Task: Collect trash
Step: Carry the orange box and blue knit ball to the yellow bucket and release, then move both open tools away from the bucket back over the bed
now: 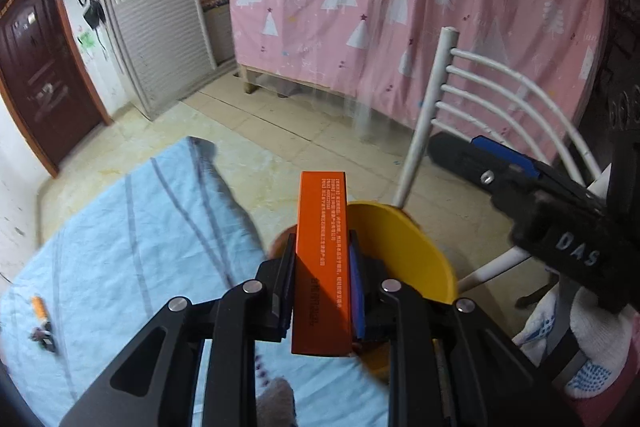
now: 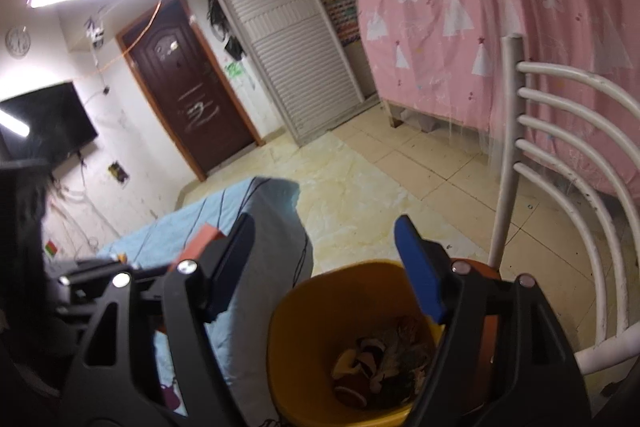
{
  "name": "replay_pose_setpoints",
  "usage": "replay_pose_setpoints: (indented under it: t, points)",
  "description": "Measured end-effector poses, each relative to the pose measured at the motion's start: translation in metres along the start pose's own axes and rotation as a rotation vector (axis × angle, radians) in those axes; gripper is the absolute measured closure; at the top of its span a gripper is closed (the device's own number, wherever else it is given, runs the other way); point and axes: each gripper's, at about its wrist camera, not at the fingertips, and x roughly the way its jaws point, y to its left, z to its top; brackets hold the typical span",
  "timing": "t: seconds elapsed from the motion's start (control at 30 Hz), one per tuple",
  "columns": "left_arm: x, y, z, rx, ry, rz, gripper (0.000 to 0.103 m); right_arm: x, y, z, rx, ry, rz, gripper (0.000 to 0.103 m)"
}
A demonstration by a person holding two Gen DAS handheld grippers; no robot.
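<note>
The left tool [image 1: 320, 291] is clamping an orange box [image 1: 322, 259] upright between its fingers, small white print running down one face, too fine to read. Just beyond it the yellow bin [image 1: 404, 251] is waiting, likely the box's destination. The right tool [image 2: 324, 267] is hovering with fingers spread wide and empty above that bin [image 2: 304, 339], scraps already lying inside; its body is showing "DAS". Left of both, the counter's blue cloth [image 1: 120, 247] is carrying small leftover bits [image 1: 42, 323].
</note>
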Motion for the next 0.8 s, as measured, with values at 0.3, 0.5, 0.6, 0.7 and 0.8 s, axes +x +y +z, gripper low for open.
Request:
replay_pose_setpoints:
  t: [0.3,0.5,0.6,0.7,0.8]
  points:
    - [0.015,0.001,-0.005,-0.047,0.028,-0.082,0.056,-0.014,-0.015,0.006,0.067,-0.059,0.004,0.033]
    - [0.006,0.011,-0.011,-0.058,0.022,-0.07,0.055,-0.005,0.0,0.002,0.033,-0.031,0.022,0.033]
    - [-0.003,0.021,-0.013,-0.063,0.002,-0.053,0.055,0.001,0.009,-0.001,0.016,-0.013,0.031,0.033]
    - [-0.016,0.036,-0.016,-0.074,-0.02,-0.026,0.055,0.005,0.021,-0.004,-0.003,0.001,0.038,0.033]
    - [-0.03,0.053,-0.021,-0.084,-0.049,0.019,0.051,0.012,0.033,-0.003,-0.027,0.018,0.048,0.033]
